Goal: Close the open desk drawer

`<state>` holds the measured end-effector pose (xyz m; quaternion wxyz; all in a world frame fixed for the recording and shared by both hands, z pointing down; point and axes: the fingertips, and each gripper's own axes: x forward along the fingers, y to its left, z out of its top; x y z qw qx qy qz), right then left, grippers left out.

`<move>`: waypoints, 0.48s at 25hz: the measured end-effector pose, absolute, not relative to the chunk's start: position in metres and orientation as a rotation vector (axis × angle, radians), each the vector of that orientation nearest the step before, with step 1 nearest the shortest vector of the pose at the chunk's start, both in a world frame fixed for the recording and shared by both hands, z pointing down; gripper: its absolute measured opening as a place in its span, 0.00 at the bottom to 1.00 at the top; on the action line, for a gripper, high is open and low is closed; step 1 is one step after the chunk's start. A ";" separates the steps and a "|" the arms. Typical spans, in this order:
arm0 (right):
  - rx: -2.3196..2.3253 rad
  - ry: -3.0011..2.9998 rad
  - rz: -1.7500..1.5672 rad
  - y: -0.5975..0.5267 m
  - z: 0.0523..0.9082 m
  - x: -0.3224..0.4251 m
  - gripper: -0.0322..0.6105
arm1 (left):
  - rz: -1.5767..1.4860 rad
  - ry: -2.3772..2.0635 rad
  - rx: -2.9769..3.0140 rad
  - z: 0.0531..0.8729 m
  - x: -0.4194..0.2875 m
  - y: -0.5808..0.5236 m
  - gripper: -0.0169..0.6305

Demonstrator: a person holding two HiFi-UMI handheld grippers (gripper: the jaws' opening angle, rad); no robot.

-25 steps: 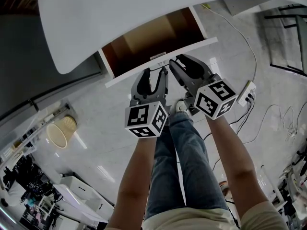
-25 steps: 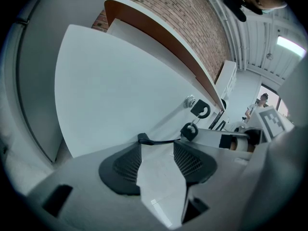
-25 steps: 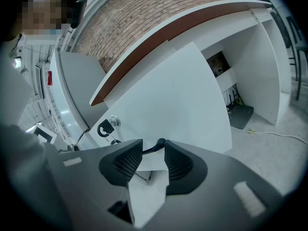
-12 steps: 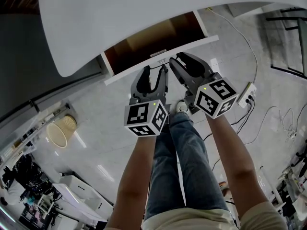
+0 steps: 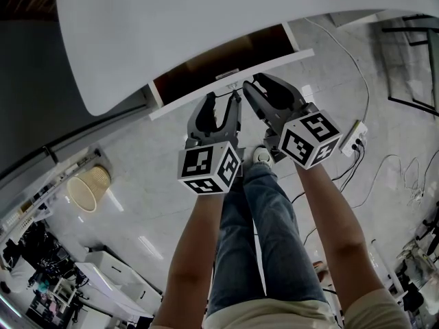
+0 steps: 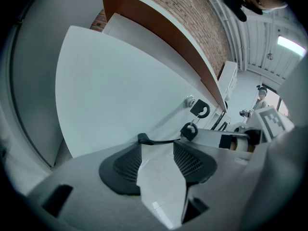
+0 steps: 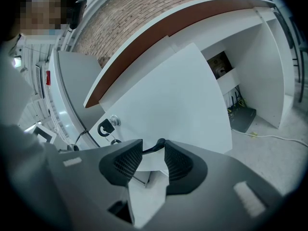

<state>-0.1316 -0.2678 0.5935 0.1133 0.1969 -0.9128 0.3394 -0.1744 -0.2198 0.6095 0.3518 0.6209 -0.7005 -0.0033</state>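
Both jaws stood apart, empty: left hand-held gripper point(image 5: 223, 104), right hand-held gripper point(image 5: 254, 88), tips at drawer point(image 6: 120, 90) front. I feared uneven push skewing it, or snagging keys point(image 6: 199, 109).

Pale glossy tile floor point(image 5: 137, 170) all around. A woven basket point(image 5: 88, 187) sits toward its left edge, and a white power strip point(image 5: 354, 134) lies off to the right with a thin cable point(image 5: 359, 81) running up from it. There's a black metal frame point(image 5: 411, 53) in the top right corner. Brick wall point(image 7: 120, 13) behind the desk point(image 7: 269, 57), and a flat black box point(image 7: 243, 118) on the floor under it.
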 end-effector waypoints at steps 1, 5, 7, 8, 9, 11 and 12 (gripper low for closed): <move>0.577 -2.678 0.995 -0.268 0.594 -0.132 0.28 | -0.008 -1.813 1.608 0.610 -0.175 -0.220 0.35; 0.575 -2.680 0.989 -0.274 0.594 -0.137 0.28 | -0.010 -1.813 1.609 0.610 -0.180 -0.225 0.34; 0.574 -2.681 0.988 -0.277 0.594 -0.139 0.28 | -0.012 -1.814 1.609 0.610 -0.182 -0.228 0.34; 0.574 -2.681 0.987 -0.278 0.594 -0.141 0.28 | -0.012 -1.814 1.610 0.610 -0.183 -0.230 0.34; 0.574 -2.682 0.987 -0.279 0.594 -0.142 0.28 | -0.013 -1.814 1.610 0.610 -0.184 -0.231 0.34; 0.572 -2.682 0.986 -0.281 0.594 -0.144 0.28 | -0.013 -1.816 1.610 0.610 -0.186 -0.233 0.34; 0.571 -2.683 0.985 -0.282 0.594 -0.145 0.28 | -0.014 -1.817 1.610 0.610 -0.188 -0.234 0.34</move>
